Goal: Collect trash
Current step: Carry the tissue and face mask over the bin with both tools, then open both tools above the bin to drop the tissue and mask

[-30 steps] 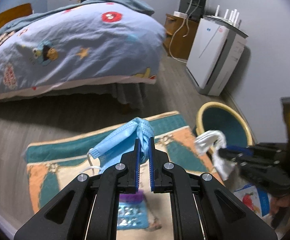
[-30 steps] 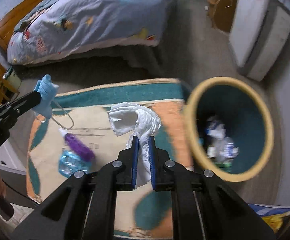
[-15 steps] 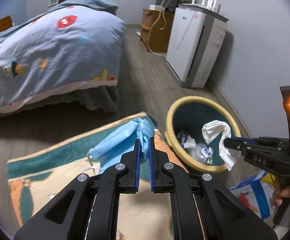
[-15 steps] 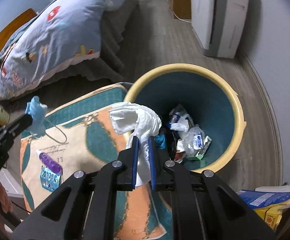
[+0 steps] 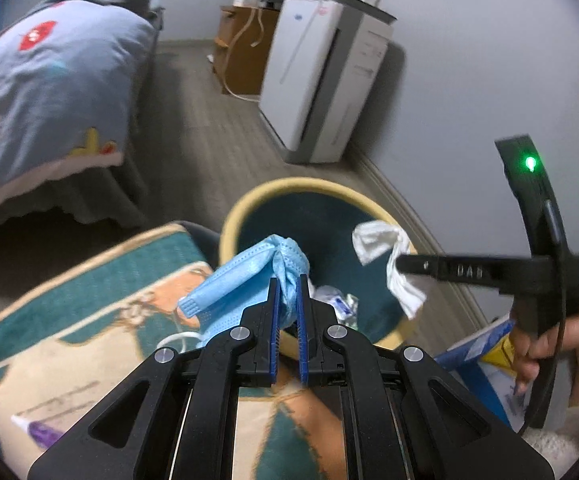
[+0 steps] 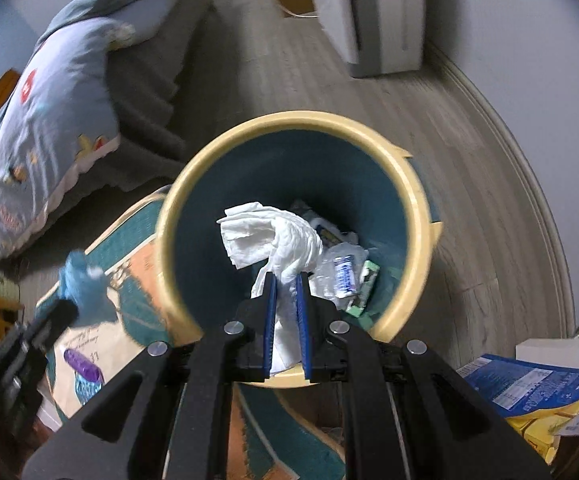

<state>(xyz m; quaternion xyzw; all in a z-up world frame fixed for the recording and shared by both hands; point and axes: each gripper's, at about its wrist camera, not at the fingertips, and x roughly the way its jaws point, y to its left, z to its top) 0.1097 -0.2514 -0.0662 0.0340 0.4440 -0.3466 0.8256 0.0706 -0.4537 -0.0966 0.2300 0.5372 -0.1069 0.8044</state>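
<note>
My left gripper [image 5: 288, 280] is shut on a blue face mask [image 5: 245, 276] and holds it at the near left rim of the yellow trash bin [image 5: 249, 204]. My right gripper [image 6: 286, 276] is shut on a crumpled white tissue [image 6: 277, 236] and holds it over the bin's [image 6: 421, 224] opening. The bin is teal inside and holds several bits of trash [image 6: 343, 270]. The right gripper [image 5: 399, 264] with the tissue [image 5: 381, 240] also shows in the left wrist view. The mask [image 6: 85, 284] shows at the left of the right wrist view.
A patterned rug [image 5: 89, 320] lies left of the bin, with a purple-capped tube [image 6: 81, 368] on it. A bed [image 5: 41, 80] stands at the left, a white appliance [image 5: 321, 80] by the wall. Blue and yellow packets [image 6: 537, 392] lie at the right.
Both grippers moved toward the bin. The tissue went from the bin's left rim to over its opening. The mask came up to the bin's near rim.
</note>
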